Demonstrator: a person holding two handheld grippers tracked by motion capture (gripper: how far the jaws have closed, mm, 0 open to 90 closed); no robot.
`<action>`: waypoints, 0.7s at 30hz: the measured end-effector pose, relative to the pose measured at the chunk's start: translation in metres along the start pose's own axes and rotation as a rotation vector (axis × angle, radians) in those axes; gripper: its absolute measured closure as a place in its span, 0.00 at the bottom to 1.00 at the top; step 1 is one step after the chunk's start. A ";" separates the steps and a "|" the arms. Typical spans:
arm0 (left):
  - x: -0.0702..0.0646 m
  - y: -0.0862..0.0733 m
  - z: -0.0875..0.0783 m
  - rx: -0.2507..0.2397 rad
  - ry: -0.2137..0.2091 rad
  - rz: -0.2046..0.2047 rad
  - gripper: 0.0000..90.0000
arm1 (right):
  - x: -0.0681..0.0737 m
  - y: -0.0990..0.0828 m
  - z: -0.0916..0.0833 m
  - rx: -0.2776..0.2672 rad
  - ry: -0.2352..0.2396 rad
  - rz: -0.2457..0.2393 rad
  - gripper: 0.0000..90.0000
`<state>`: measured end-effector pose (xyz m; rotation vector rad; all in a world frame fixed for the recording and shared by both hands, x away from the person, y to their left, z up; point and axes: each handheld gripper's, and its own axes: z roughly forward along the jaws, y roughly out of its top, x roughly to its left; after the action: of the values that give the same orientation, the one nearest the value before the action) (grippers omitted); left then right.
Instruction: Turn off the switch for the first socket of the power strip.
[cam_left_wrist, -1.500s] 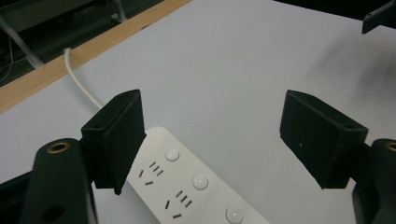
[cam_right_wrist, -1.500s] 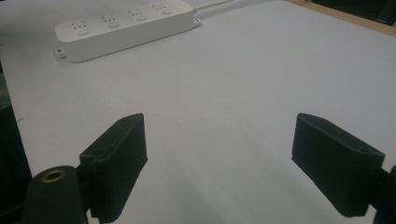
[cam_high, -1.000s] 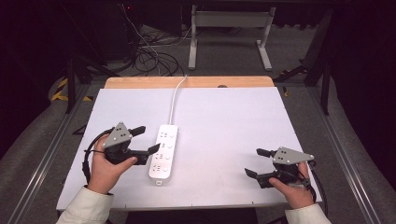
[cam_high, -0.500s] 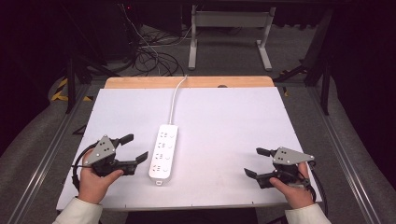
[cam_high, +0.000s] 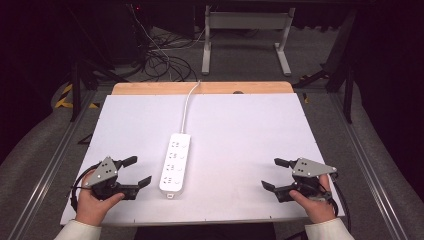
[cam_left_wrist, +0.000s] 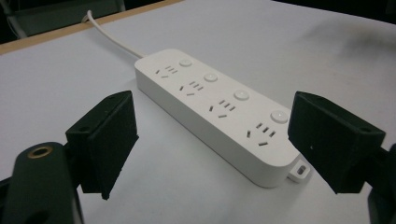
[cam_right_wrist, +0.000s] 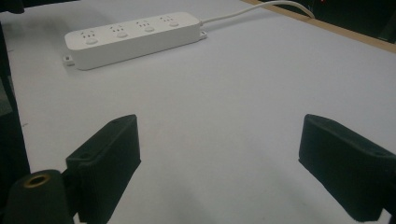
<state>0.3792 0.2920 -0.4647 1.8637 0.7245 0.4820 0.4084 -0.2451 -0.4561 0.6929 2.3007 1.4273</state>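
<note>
A white power strip (cam_high: 176, 162) with several sockets lies flat on the white table (cam_high: 250, 130), its cable (cam_high: 187, 102) running off the far edge. My left gripper (cam_high: 139, 170) sits low at the near left, just left of the strip. It is open, its jaws have just been opening, and nothing is between them. In the left gripper view the strip (cam_left_wrist: 219, 112) lies beyond the wide-apart jaws of that gripper (cam_left_wrist: 212, 121). My right gripper (cam_high: 270, 173) rests at the near right, open and empty. Its own view shows the right gripper (cam_right_wrist: 215, 149) over bare table, with the strip (cam_right_wrist: 133, 37) far off.
A wooden strip (cam_high: 200, 88) edges the table's far side. Metal rails (cam_high: 50, 165) run along both sides. Beyond the table, loose cables (cam_high: 160, 62) and a white frame (cam_high: 247, 30) stand on the dark floor.
My left gripper has drawn back from the strip's side toward the near left corner and sunk closer to the table. The right gripper and the strip have stayed put.
</note>
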 end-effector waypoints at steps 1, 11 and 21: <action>0.000 -0.002 0.000 0.002 0.001 -0.002 0.18 | 0.000 0.000 0.000 0.001 -0.001 -0.002 0.14; -0.001 -0.018 0.002 0.043 0.032 0.007 0.18 | -0.002 -0.004 -0.001 0.001 0.000 0.007 0.14; -0.001 -0.014 0.000 0.013 0.031 -0.096 0.18 | -0.002 -0.005 -0.001 0.002 0.002 0.011 0.14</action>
<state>0.3744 0.2955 -0.4776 1.8275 0.8356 0.4457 0.4086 -0.2488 -0.4604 0.7060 2.3030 1.4316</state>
